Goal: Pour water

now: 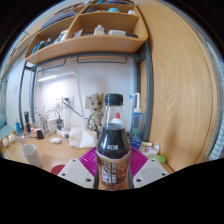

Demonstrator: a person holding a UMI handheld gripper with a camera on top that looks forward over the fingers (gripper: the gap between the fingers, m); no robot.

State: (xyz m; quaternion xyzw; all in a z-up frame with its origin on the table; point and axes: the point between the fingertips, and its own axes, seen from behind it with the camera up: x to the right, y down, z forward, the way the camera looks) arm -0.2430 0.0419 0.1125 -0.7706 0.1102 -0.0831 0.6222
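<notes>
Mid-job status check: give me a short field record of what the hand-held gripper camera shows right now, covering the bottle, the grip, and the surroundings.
held item: dark bottle with black cap and a label, upright
hand-held gripper: fingers closed on the bottle's lower body, pink pads against it
cap: on, not yet removed
surface: wooden desk beyond the fingers, cluttered with small items
possible receiver: white cup on the desk, apart from the bottle
overhead: wooden shelf holding assorted items
pour status: not started

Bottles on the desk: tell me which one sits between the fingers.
The dark bottle with the black cap and red label, standing upright between the fingers. The other small bottles stand far back by the wall.
</notes>
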